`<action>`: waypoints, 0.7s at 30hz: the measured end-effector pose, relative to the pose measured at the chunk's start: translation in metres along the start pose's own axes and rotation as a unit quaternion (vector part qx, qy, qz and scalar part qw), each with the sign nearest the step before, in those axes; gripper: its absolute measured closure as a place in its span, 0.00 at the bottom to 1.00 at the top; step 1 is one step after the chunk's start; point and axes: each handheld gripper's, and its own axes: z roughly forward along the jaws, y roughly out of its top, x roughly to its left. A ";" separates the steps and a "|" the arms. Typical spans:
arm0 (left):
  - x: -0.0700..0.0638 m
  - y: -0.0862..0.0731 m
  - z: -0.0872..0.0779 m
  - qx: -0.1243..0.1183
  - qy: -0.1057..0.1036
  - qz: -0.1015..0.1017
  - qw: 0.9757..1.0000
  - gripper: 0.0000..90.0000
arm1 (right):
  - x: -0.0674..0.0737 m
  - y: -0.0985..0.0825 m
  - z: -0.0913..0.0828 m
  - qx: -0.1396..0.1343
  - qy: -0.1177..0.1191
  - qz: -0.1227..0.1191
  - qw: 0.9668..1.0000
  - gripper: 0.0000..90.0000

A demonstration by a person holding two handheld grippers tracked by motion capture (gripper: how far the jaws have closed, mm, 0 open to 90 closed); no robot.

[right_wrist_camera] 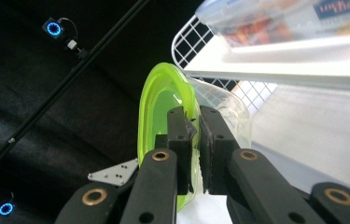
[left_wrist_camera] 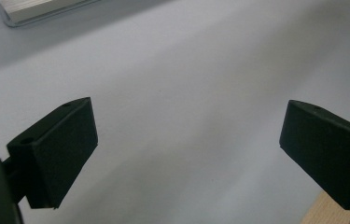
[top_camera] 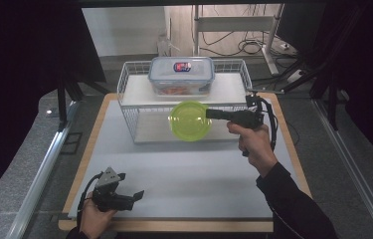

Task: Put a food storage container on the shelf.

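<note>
A: So, where is the bowl (top_camera: 190,121)?

B: In the air, right in front of the wire rack (top_camera: 133,94), level with the gap between its two shelves. It is tipped up on edge, its green face turned toward the person.

A: What has hold of it?

B: The right claw (top_camera: 210,114). It comes in from the right of the rack, and its jaws are clenched on the bowl's rim. In the right gripper view one jaw sits against the green inside and the other against the clear outer wall (right_wrist_camera: 224,105).

A: Does the bowl touch the rack?

B: I cannot tell; it overlaps the rack's front wires in the high view, no more than that.

A: Anything on the rack?

B: A clear box (top_camera: 181,74) with a blue-rimmed lid on the top shelf, above and behind the bowl.

A: And the left claw (top_camera: 138,195)?

B: Well apart from the rack, low at the table's (top_camera: 184,174) near left edge. Its jaws stand wide, released, with bare table between them.
</note>
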 end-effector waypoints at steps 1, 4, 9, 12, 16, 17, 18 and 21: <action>0.000 0.000 0.000 0.000 0.000 0.000 1.000 0.04 | 0.001 0.002 0.000 -0.002 0.000 0.001 1.000 0.94; 0.000 0.000 0.000 -0.001 0.000 0.000 1.000 0.04 | 0.004 0.009 0.000 -0.007 0.003 0.000 1.000 0.93; 0.000 0.000 0.000 -0.002 -0.001 0.000 1.000 0.05 | 0.009 0.021 0.001 -0.017 0.008 -0.002 1.000 0.93; 0.000 0.000 -0.001 -0.004 -0.003 -0.001 1.000 0.05 | 0.012 0.029 0.000 -0.024 0.006 -0.004 1.000 0.93; 0.000 0.000 -0.001 -0.005 -0.005 -0.001 1.000 0.05 | 0.014 0.040 -0.001 -0.033 0.001 -0.003 0.999 0.93; 0.000 0.000 -0.001 -0.005 -0.005 -0.001 1.000 0.05 | 0.014 0.040 -0.001 -0.033 0.001 -0.003 0.999 0.93; 0.000 0.000 -0.001 -0.005 -0.005 -0.001 1.000 0.05 | 0.015 0.043 -0.001 -0.036 -0.001 -0.004 0.999 0.93; 0.000 0.000 -0.001 -0.005 -0.007 0.000 1.000 0.05 | 0.017 0.053 -0.002 -0.043 -0.007 -0.005 0.999 0.93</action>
